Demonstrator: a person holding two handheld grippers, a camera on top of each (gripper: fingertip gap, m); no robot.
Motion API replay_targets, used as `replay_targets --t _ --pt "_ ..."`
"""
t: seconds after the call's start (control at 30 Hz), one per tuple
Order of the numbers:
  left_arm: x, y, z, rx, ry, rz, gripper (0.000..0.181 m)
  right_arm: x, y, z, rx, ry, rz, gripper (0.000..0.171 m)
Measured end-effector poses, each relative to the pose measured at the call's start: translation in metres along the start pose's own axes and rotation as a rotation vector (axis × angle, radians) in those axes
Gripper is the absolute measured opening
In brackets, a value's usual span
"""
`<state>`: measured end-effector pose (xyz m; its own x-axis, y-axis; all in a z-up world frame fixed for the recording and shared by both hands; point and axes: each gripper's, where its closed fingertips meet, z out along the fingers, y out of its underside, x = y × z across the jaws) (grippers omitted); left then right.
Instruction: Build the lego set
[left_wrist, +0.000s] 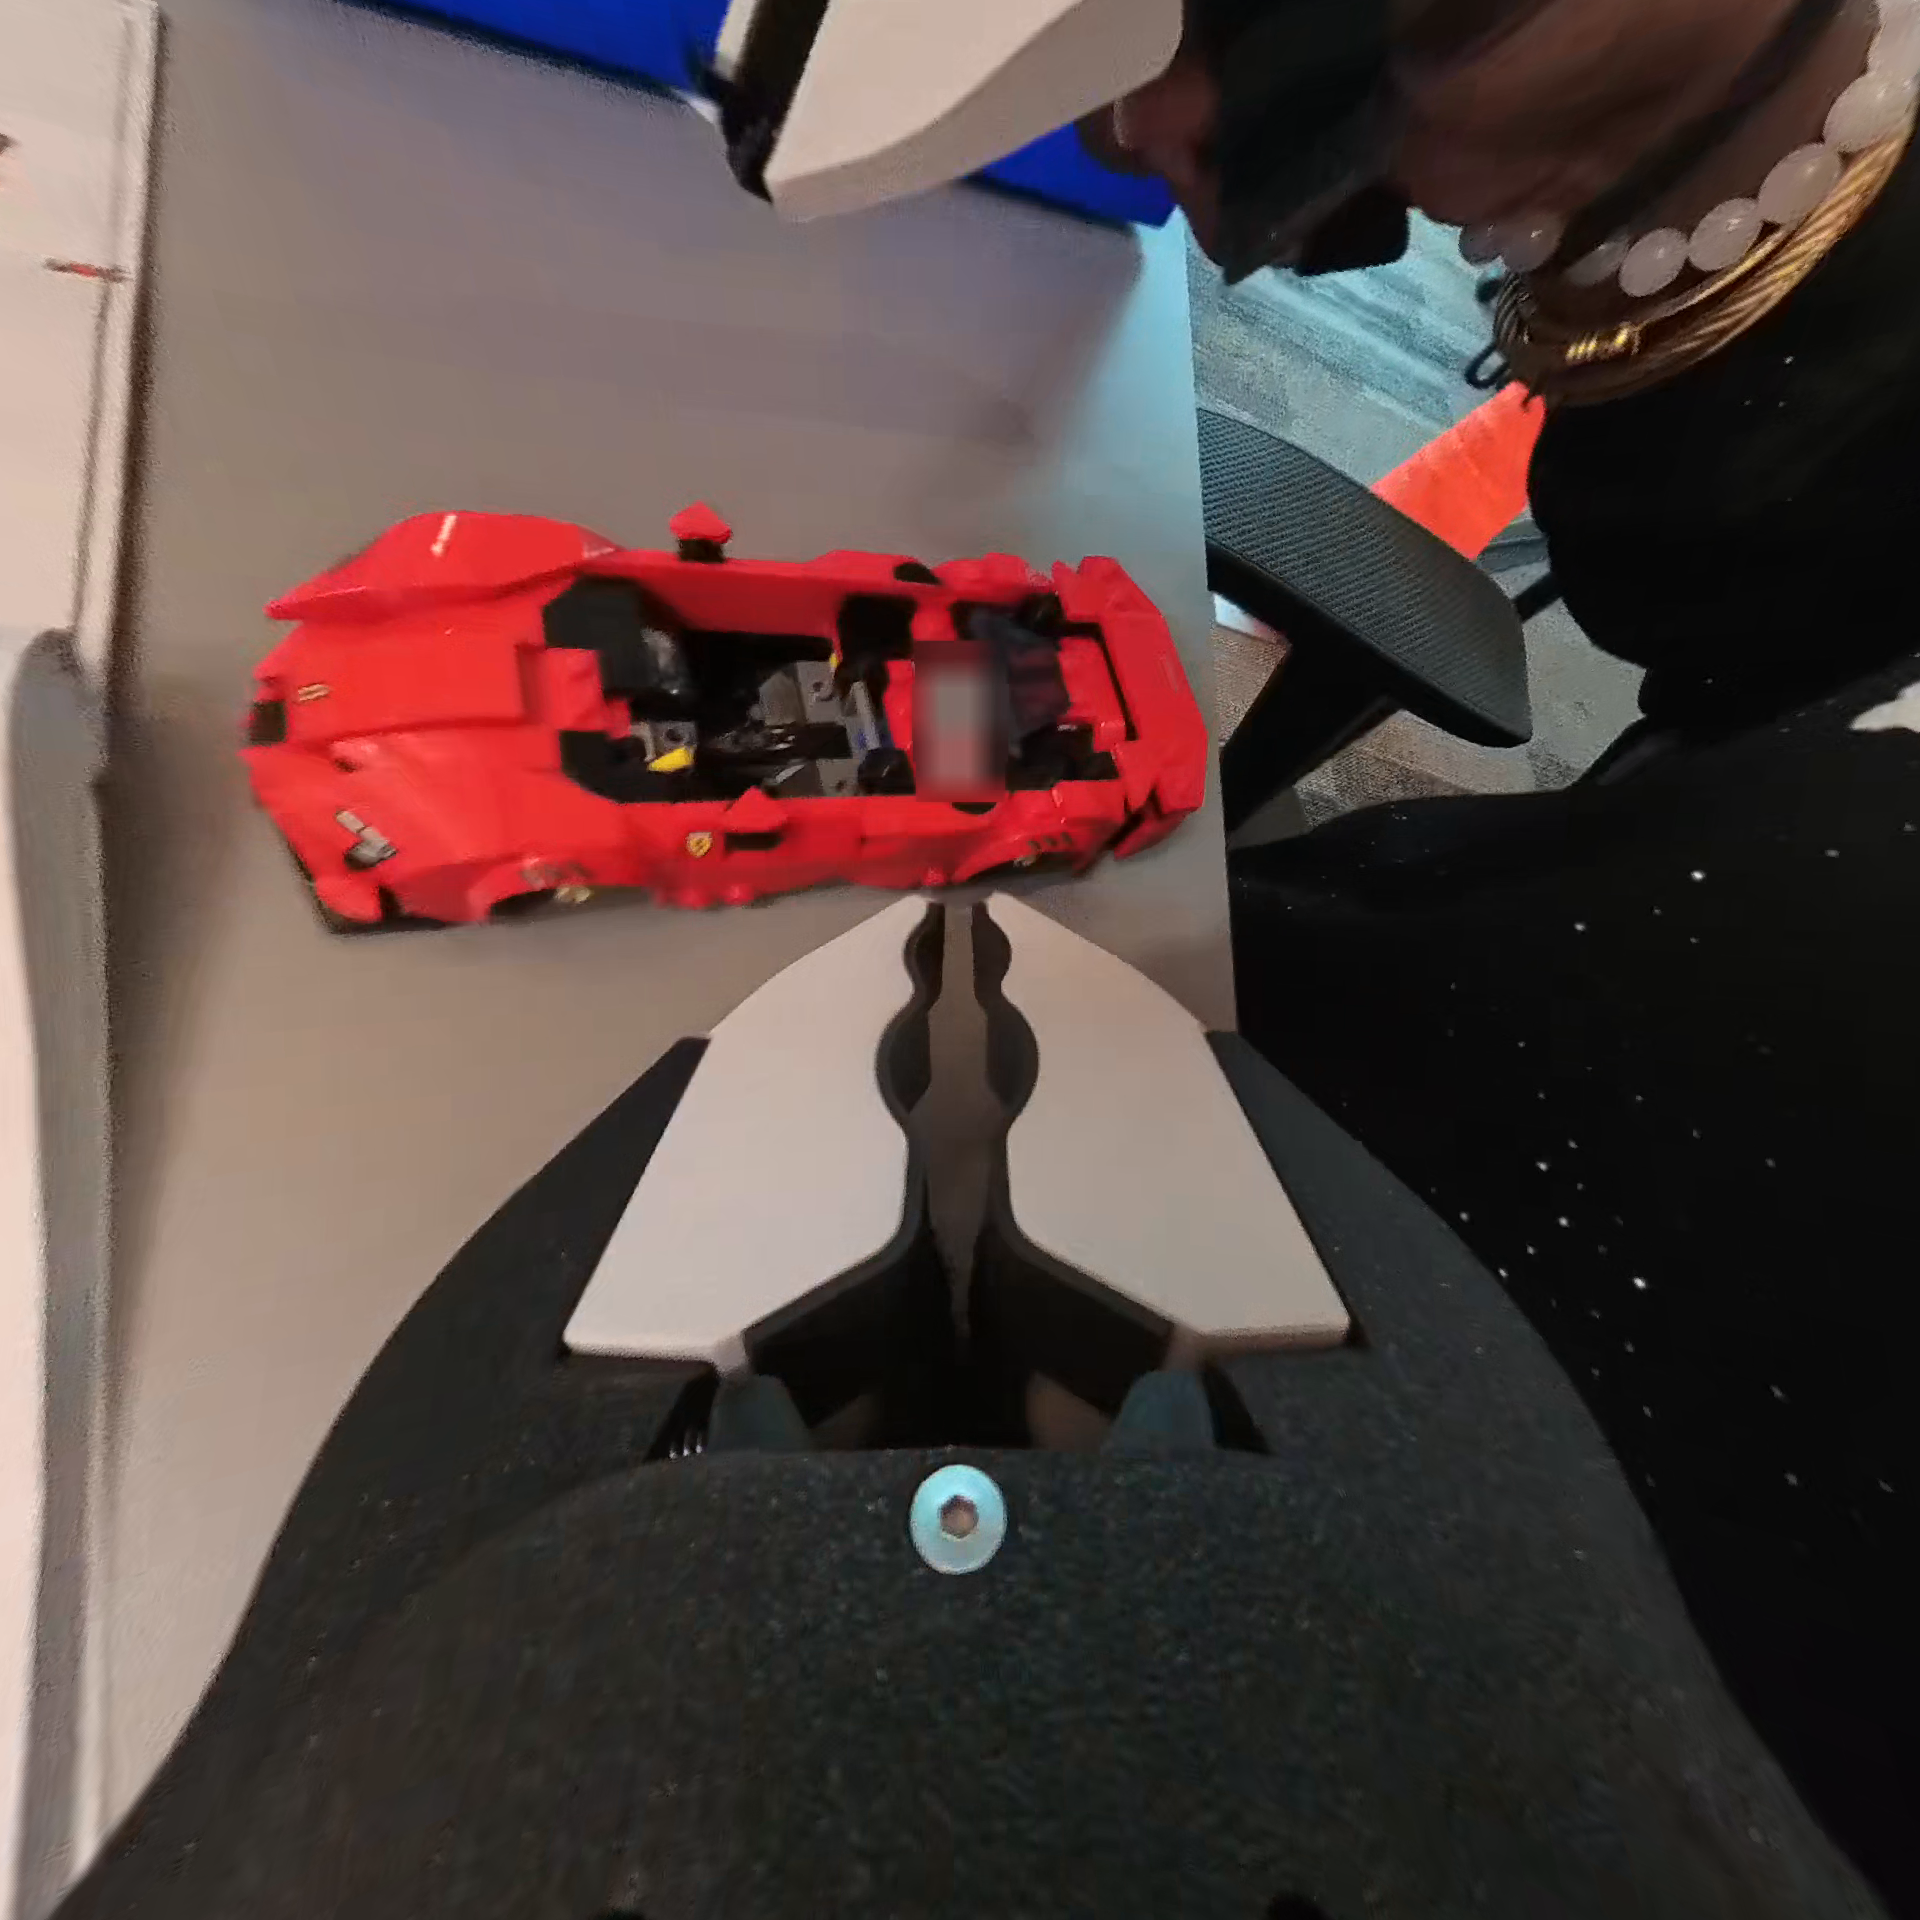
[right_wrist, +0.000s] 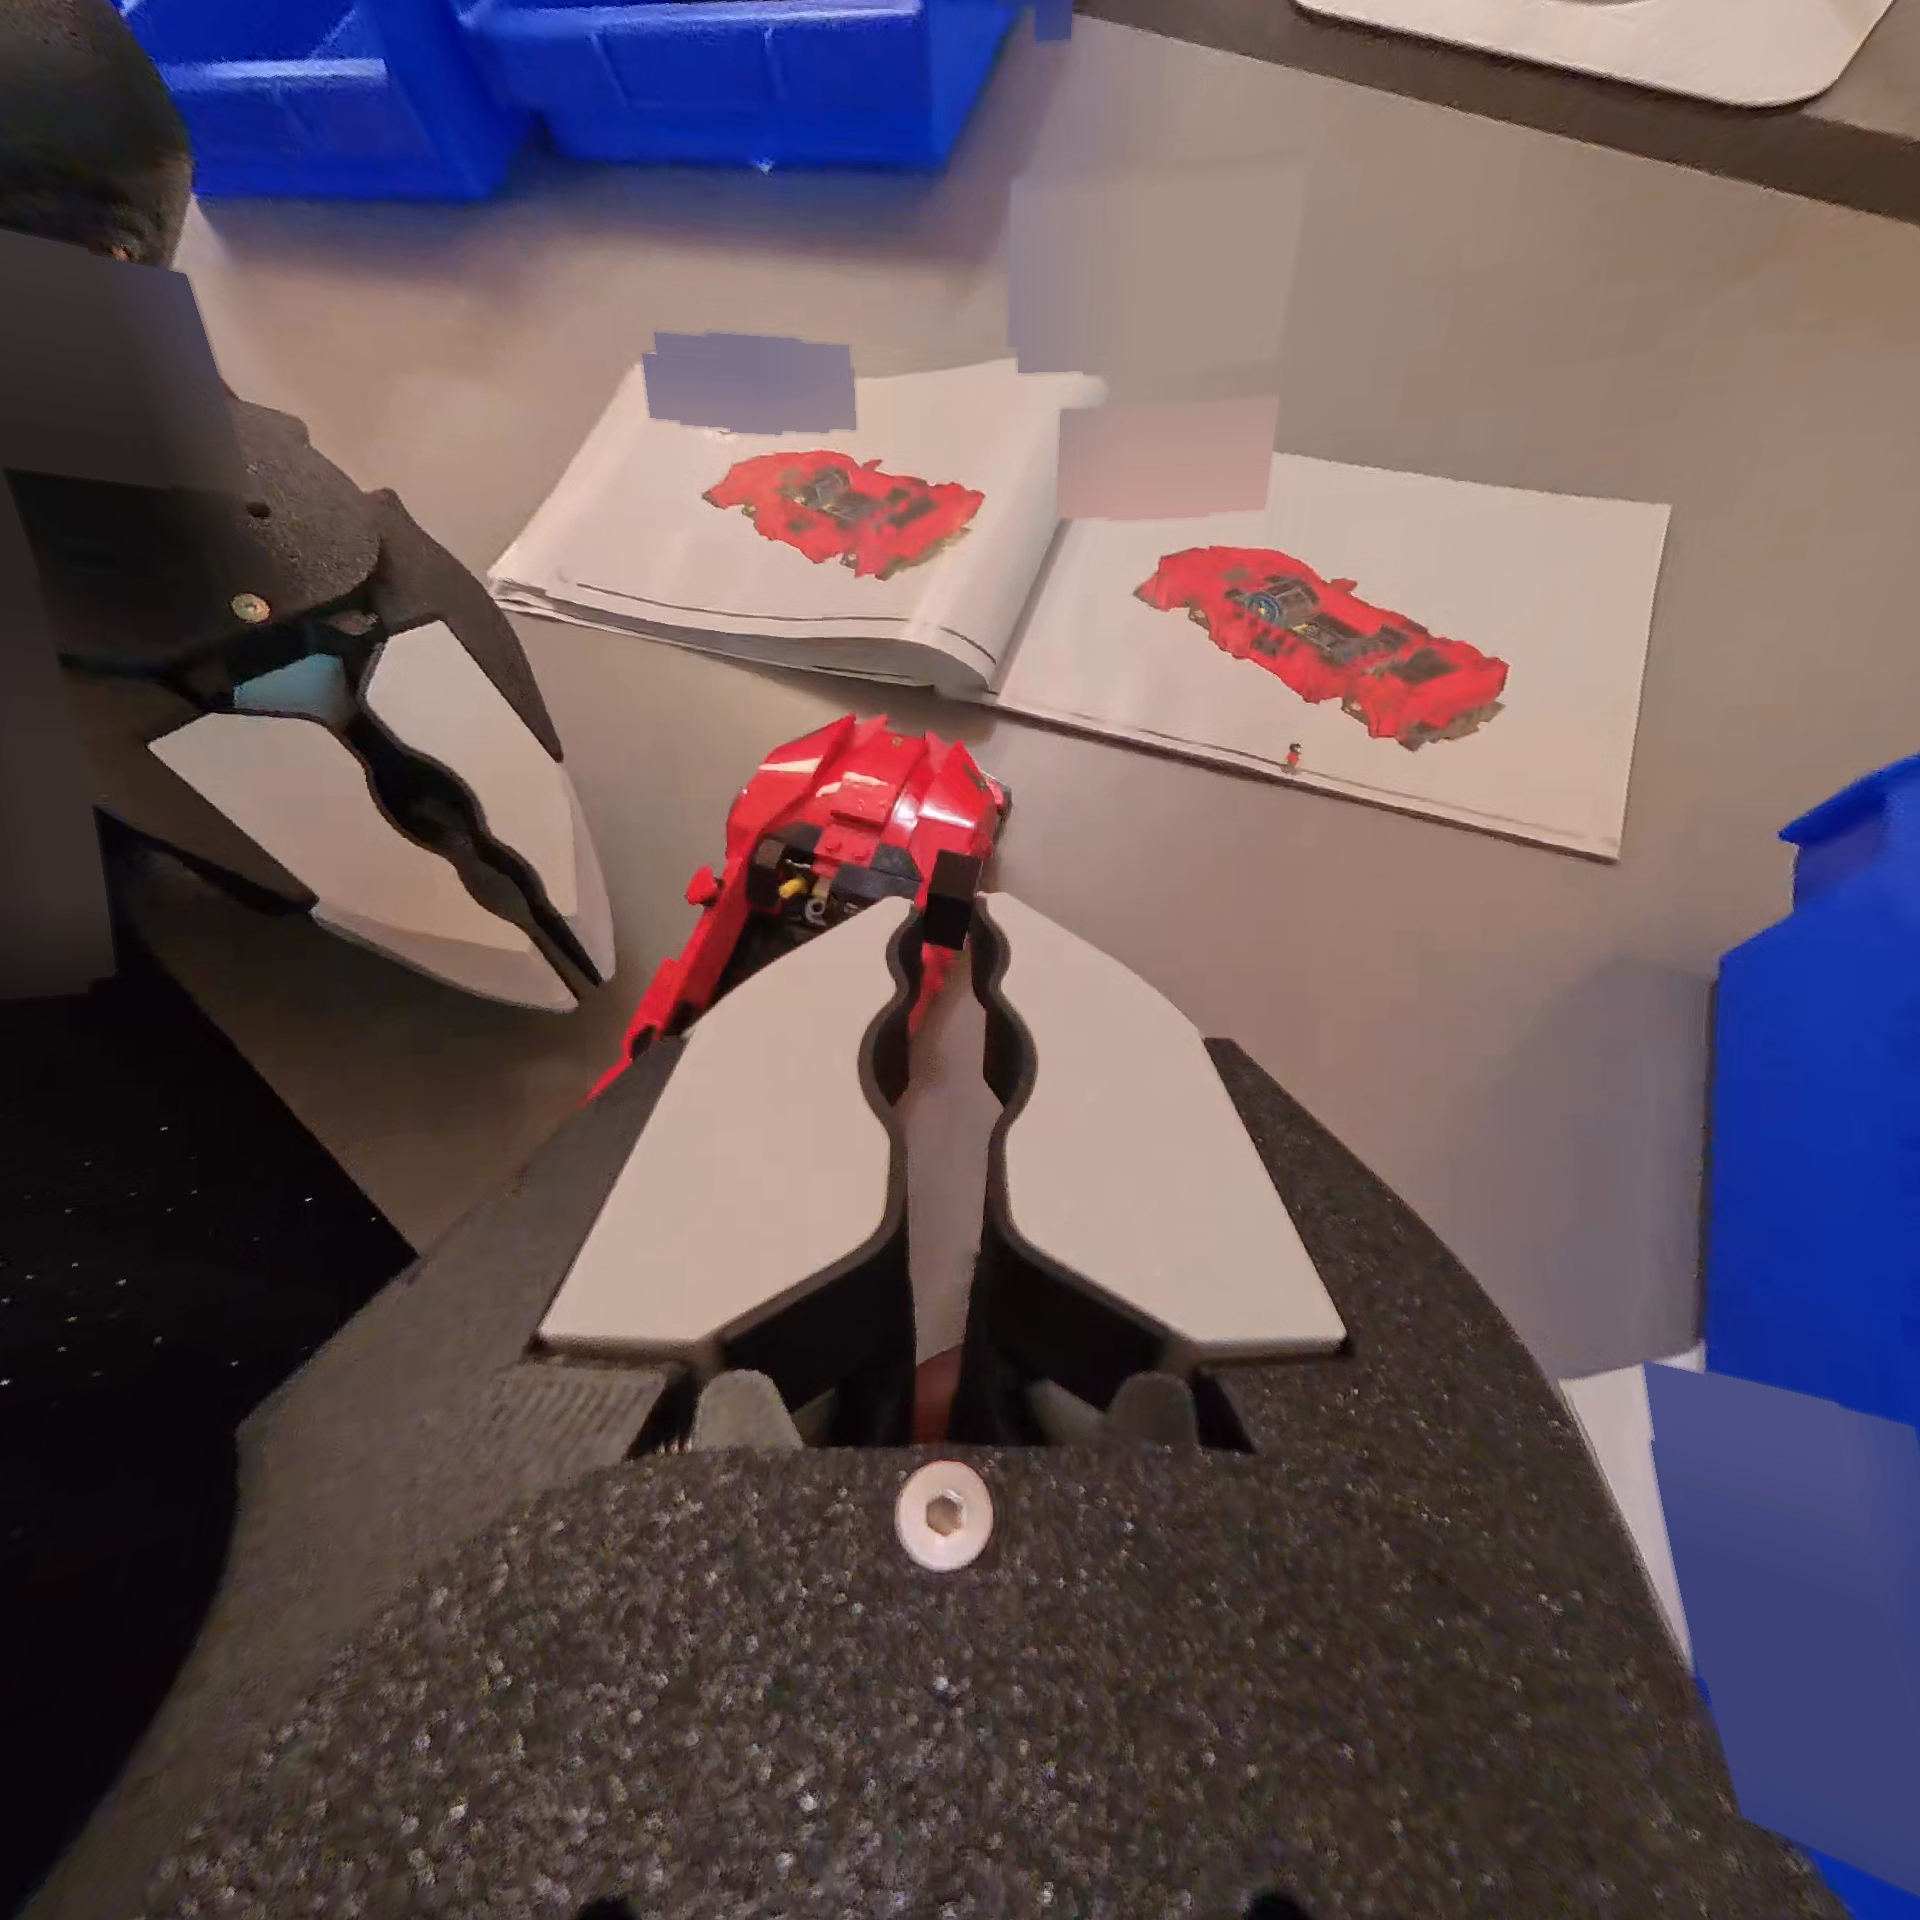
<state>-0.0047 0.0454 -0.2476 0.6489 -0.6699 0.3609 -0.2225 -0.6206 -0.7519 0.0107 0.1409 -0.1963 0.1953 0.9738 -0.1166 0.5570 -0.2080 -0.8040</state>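
A red lego car with an open black cockpit lies on the grey table. My left gripper is shut and looks empty, its tips right at the car's near side. It also shows at the left of the right wrist view. My right gripper is shut on a small black brick, held just over the car, whose rear is hidden under my fingers. The right gripper also shows at the top of the left wrist view.
An open instruction booklet lies beyond the car. Blue bins stand at the back left and at the right. A white box sits past the car's nose. A black mesh chair and a person's dark clothing are beside the table edge. Some 11 centimeters of space lies between my two pairs of fingers.
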Motion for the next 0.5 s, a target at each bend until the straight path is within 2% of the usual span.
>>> replay_targets --t 0.03,0.5 --pt "0.002 -0.001 0.005 -0.002 0.004 -0.005 0.005 0.0 0.001 -0.002 0.01 -0.003 0.001 0.009" --pt "0.01 -0.023 0.041 0.036 0.002 -0.043 0.005 -0.011 0.021 -0.011 -0.037 -0.134 -0.082 0.008"
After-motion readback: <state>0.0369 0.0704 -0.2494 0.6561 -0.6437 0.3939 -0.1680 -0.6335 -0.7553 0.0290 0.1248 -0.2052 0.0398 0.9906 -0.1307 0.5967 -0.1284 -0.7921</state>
